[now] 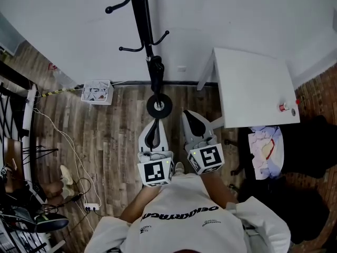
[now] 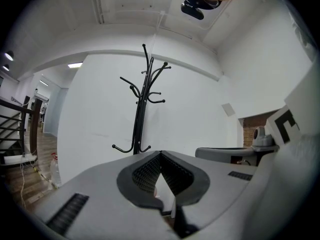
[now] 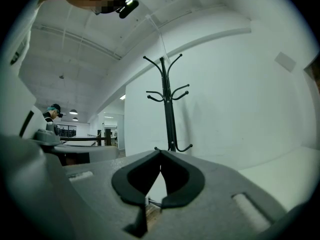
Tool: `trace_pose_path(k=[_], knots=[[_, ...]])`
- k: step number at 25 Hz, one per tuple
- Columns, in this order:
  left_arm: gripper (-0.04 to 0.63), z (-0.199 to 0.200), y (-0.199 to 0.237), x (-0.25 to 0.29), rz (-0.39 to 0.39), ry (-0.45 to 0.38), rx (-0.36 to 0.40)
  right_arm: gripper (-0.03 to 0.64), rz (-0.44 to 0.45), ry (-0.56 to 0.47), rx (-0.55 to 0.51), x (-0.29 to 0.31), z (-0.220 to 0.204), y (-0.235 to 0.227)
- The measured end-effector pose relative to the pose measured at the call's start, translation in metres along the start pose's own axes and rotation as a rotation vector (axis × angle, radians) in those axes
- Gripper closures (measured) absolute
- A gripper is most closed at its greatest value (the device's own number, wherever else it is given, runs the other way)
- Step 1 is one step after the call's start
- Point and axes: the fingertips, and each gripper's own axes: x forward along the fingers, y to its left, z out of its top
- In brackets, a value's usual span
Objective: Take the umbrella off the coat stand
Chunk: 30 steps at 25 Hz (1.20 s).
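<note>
Where wood floor [image 1: 116, 141] meets white wall [image 1: 73, 30], black coat stand [image 1: 142, 15] rises; left claw [image 1: 156, 120], right claw [image 1: 187, 113] clenched, empty.

White short-sleeved T-shirt [image 1: 179, 223] with black lettering; light-grey left gripper [image 1: 154, 124] and right gripper [image 1: 190, 116] carry black-and-white marker cubes [image 1: 156, 173].

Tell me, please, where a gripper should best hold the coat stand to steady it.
Grip the coat stand on its bare upright pole between the two tiers of hooks, coming from the front, jaws level on either side. The pole is thin and straight there; the wall stands close behind it.
</note>
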Motion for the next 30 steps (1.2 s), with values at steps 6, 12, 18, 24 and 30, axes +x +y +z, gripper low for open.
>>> trace_pose_path(k=[6,12,18,24,30], knots=[[0.598,-0.002,0.043,0.039,-0.018,0.006,0.008,0.624,-0.03,0.019,0.035,0.06,-0.018,-0.002],[0.598,-0.009,0.066,0.069,-0.042,0.017,0.001,0.624,-0.047,0.054,0.08,0.11,-0.047,-0.009],[0.598,-0.019,0.081,0.088,-0.047,0.045,-0.017,0.579,-0.057,0.111,0.085,0.157,-0.095,-0.024],[0.598,-0.035,0.091,0.096,-0.049,0.071,-0.032,0.483,-0.067,0.148,0.087,0.203,-0.156,-0.047],[0.598,-0.049,0.1,0.094,-0.029,0.108,-0.042,0.405,-0.053,0.138,0.113,0.235,-0.194,-0.055]])
